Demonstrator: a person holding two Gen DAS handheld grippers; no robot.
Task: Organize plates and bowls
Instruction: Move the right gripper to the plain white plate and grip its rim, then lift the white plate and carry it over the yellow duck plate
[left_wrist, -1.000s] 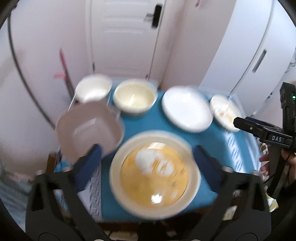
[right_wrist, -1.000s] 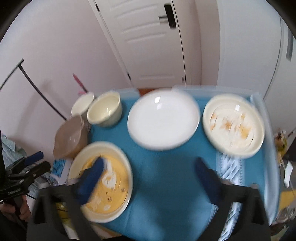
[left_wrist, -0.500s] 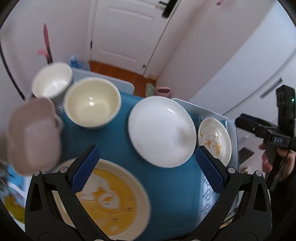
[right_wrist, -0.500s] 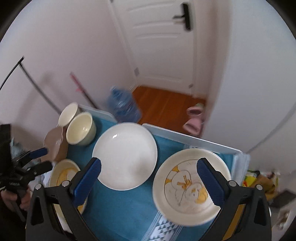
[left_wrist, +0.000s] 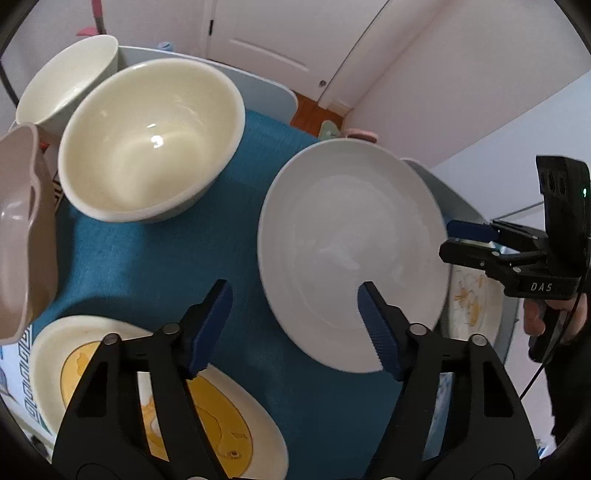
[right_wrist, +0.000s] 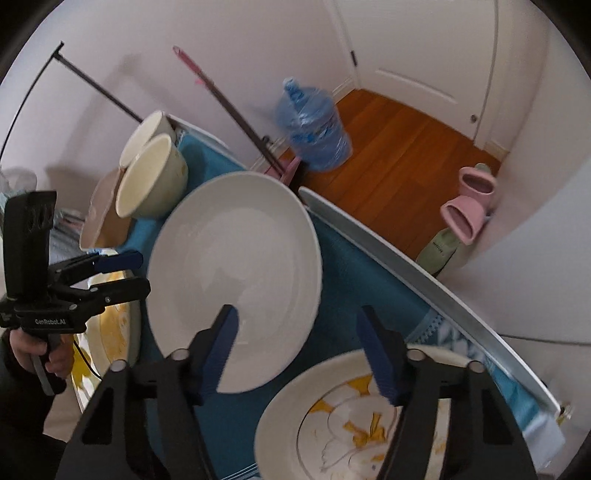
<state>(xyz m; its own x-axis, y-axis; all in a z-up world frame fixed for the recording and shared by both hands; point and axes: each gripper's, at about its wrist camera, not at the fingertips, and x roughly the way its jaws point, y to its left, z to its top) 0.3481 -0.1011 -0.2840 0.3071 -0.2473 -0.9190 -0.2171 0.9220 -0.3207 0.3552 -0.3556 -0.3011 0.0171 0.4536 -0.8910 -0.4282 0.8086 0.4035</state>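
Your left gripper (left_wrist: 295, 302) points down at the blue cloth (left_wrist: 147, 254) that covers the tabletop, its jaws closing with nothing between them: 1 pad hangs over bare cloth, the other over the near rim of the plain white plate (left_wrist: 351, 251). Your right gripper (right_wrist: 297, 330) is closing too and grasps nothing; its left pad overlaps the white plate's rim, its right pad sits above the rim of a patterned plate (right_wrist: 354, 421) with yellow and white markings near the right edge of the tabletop.

The white plate lies in the middle of the tabletop, between both grippers. Toward the far left corner stand 2 bowls close together: a cream bowl (left_wrist: 151, 140) and behind it a white bowl (left_wrist: 66, 77). A pinkish-brown dish (left_wrist: 22, 251) sits at the left edge, just beside the cream bowl. A second patterned plate with a yellow centre (left_wrist: 155, 406) lies at the near left, partly hidden under your left gripper's arm.

Beyond the far edge of the tabletop you can see a wooden floor (right_wrist: 399, 147), a blue water jug (right_wrist: 314, 125), pink slippers (right_wrist: 469, 206) and a broom handle (right_wrist: 229, 107) leaning against the wall.
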